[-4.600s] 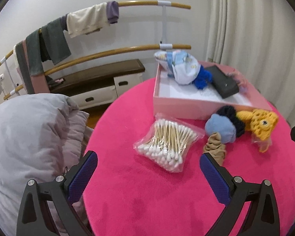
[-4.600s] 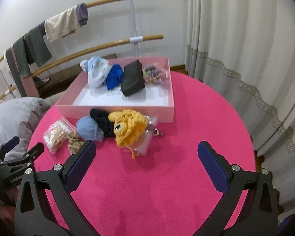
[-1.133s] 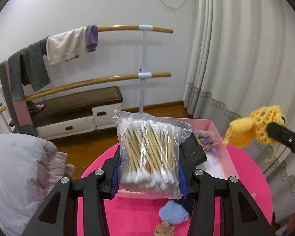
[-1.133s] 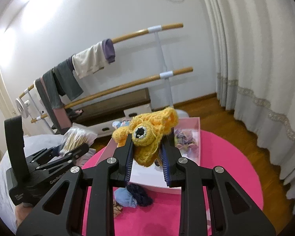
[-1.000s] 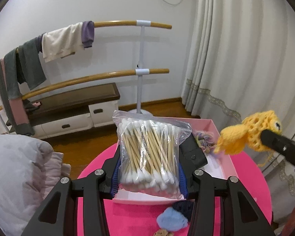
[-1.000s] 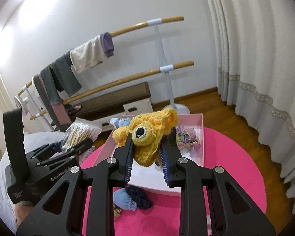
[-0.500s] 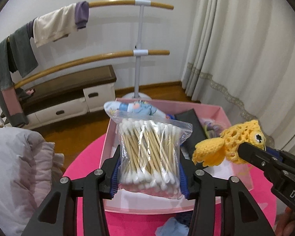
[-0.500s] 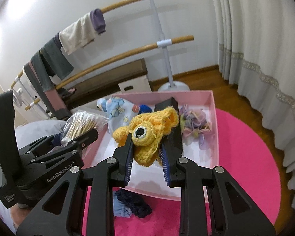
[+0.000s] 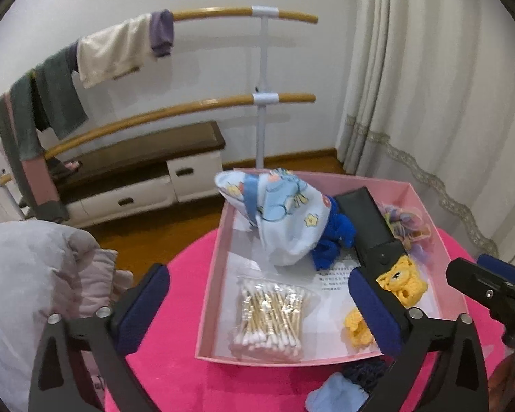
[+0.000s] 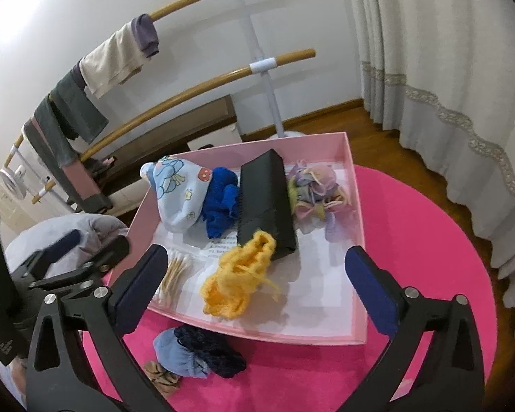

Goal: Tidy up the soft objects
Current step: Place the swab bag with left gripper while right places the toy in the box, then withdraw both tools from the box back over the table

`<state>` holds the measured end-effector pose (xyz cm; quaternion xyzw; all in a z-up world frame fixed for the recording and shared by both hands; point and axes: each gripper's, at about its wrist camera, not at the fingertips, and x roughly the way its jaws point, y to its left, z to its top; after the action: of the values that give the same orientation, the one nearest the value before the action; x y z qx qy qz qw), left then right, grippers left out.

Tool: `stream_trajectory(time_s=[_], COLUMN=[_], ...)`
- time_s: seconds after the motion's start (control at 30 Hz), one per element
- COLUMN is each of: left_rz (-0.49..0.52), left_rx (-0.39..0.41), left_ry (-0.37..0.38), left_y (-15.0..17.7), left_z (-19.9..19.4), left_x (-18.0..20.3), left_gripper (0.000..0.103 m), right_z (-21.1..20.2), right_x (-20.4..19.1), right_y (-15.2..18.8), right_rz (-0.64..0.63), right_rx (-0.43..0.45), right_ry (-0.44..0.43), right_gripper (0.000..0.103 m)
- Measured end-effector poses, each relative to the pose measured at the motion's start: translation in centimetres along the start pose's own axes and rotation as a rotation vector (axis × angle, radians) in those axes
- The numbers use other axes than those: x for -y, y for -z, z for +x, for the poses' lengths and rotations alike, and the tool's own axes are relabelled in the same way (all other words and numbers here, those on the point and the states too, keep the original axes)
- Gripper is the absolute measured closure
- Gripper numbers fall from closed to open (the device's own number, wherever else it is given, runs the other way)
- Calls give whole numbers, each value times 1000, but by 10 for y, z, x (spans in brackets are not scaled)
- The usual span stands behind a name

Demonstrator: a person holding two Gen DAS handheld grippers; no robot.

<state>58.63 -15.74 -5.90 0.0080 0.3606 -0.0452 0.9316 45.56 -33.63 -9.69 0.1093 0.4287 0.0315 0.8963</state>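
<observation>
The left gripper (image 9: pixel 257 304) points down and forward, and its jaws, which have just been opening, stand wide apart with nothing pressed between the blue pads (image 9: pixel 374 305). The right gripper (image 10: pixel 257 283) tilts down more steeply (its jaws have likewise just been opening) and grips nothing. In the left wrist view it enters at about four o'clock, close alongside.
</observation>
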Motion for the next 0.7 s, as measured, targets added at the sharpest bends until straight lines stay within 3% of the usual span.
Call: stream_trajectory(time_s=[0.23, 0.7], left_rz=[-9, -19], left_rx=[60, 173], left_ry=[-9, -9], left_y=[19, 93], left_z=[-33, -162], left_x=[4, -3], left_gripper=[0, 0], right_z=[-23, -119], right_x=[-3, -14], right_y=[2, 33], right_rz=[-10, -62], right_rx=[51, 211], right_ry=[42, 56], right_gripper=[0, 0])
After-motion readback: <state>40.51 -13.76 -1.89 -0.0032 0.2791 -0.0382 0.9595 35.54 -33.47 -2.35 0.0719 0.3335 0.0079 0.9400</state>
